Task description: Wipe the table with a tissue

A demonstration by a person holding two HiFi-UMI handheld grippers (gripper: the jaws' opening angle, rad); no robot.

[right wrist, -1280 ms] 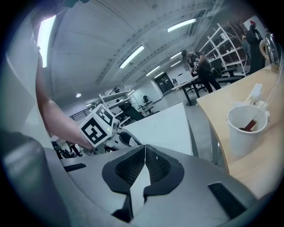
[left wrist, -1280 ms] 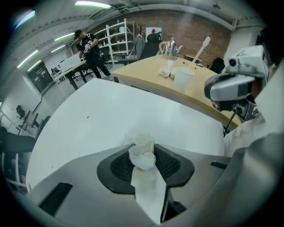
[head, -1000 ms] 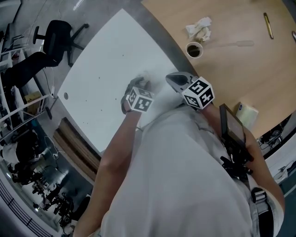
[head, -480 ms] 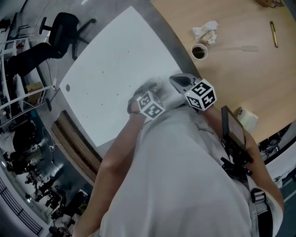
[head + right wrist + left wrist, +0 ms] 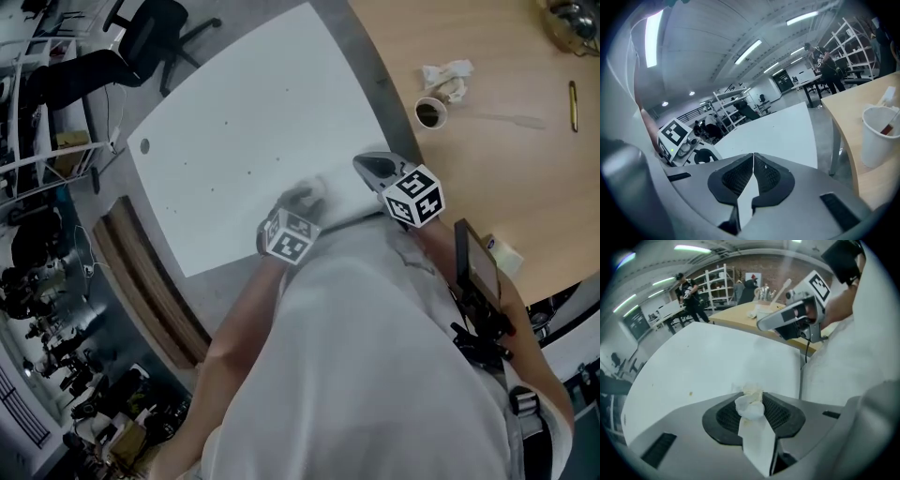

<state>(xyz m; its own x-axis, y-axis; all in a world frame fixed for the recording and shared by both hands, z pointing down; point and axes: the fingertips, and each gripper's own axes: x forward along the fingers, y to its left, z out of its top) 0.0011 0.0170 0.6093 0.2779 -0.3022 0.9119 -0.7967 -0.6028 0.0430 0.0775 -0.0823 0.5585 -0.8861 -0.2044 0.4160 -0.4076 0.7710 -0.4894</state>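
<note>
**Tissue** (image 5: 750,405)
- Description: white paper, bunched into a small wad with a flat tail. The tip shows a faint yellowish stain.
- Location: between the jaws of the left gripper (image 5: 753,398), with the wad end against the white table (image 5: 717,357), close to that table's near edge.

**Handling (judged)**
- Very light, soft and without stiffness. It folds under any push and would tear if dragged hard or wetted.
- The ribbed pads should keep it from slipping, but friction on the white table may pull it out bit by bit.
- Best hold is across the bunched middle, leaving a short wad past the tips so that paper, not pad, meets the white table.

**Left gripper** (image 5: 302,199)
- State: jaws clamped on the tissue, tilted steeply down at the white table.

**Right gripper** (image 5: 753,158)
- State: jaws together with nothing between them.
- Location: held at the white table's near edge, just beside the left gripper, pointing out across the table top.

**Speck** (image 5: 690,393)
- One small brownish mark on the white table, left of the tissue and apart from it. Probably work still to do.

**Wood table** (image 5: 506,178)
- Stands to the right of the white table.
- Bears a cup (image 5: 430,113) and a paper wad (image 5: 448,77), both well apart from the white table.
</note>
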